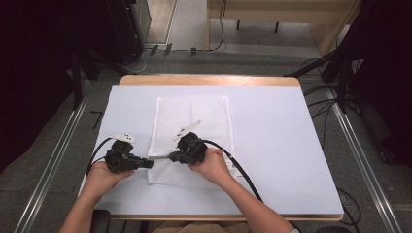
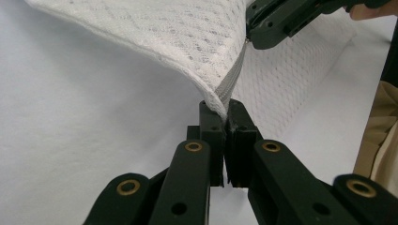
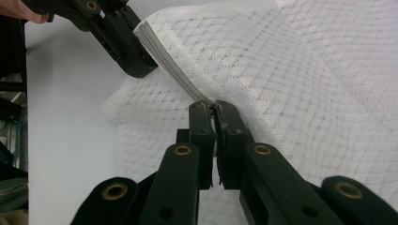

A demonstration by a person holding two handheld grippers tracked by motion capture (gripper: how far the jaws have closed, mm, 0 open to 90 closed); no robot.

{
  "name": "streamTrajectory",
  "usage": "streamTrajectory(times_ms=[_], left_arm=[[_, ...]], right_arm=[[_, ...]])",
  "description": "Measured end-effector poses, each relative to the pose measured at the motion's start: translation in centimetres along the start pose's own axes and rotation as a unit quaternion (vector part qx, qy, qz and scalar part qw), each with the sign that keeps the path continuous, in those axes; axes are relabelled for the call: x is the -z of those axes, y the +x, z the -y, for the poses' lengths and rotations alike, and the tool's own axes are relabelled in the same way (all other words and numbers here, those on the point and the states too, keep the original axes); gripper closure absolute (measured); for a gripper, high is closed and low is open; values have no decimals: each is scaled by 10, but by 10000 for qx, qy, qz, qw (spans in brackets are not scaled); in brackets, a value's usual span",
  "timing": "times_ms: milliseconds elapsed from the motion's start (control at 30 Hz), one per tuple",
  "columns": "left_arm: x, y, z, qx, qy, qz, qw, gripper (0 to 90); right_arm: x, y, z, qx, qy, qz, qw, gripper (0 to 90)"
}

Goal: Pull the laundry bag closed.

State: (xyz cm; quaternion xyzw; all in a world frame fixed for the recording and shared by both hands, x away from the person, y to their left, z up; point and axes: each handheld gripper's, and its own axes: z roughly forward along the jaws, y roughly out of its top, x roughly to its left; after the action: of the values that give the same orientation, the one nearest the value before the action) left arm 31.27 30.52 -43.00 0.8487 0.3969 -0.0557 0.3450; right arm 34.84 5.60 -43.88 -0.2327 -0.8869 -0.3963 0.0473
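Note:
A white mesh bag (image 1: 192, 126) lies flat on the white-covered table (image 1: 282, 145); its near left edge is lifted. My left gripper (image 1: 148, 163) is shut on the bag's edge at the end of the grey zipper (image 2: 234, 77), seen up close in the left gripper view (image 2: 225, 110). My right gripper (image 1: 171, 156) is shut on the zipper a short way along it, at what looks like the pull (image 3: 213, 107). In the right gripper view the left gripper (image 3: 138, 61) holds the zipper's (image 3: 173, 65) far end. The two grippers are close together and the zipper is taut between them.
The table's wooden far edge (image 1: 209, 80) shows beyond the white cover. Dark stands (image 1: 77, 73) and cables (image 1: 320, 107) flank the table on the floor. A black cable (image 1: 238, 167) trails from the right gripper across the near side of the bag.

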Motion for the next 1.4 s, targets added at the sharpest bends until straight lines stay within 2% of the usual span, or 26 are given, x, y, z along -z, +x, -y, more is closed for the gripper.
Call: streamTrajectory(times_ms=[367, 400, 567, 733, 900, 1400], left_arm=[[-2, 0, 0, -52, 114, -35, 9999, 885], [-2, 0, 0, -40, 123, -49, 9999, 885], [-3, -1, 0, -70, 181, -77, 9998, 885], [-1, 0, 1, -18, 130, -77, 9999, 885], [-1, 0, 1, -48, 182, -76, 9998, 884], [0, -2, 2, -83, 199, -61, 9997, 885]], right_arm=[[2, -2, 5, 13, 51, 21, 10000, 883], [3, -2, 7, 68, 82, 69, 9999, 883], [6, -5, 11, -51, 120, 104, 9999, 883], [11, -9, 14, -50, 128, 115, 9998, 883], [16, -13, 17, -98, 148, 106, 9998, 883], [23, -16, 22, -75, 214, 166, 9996, 883]])
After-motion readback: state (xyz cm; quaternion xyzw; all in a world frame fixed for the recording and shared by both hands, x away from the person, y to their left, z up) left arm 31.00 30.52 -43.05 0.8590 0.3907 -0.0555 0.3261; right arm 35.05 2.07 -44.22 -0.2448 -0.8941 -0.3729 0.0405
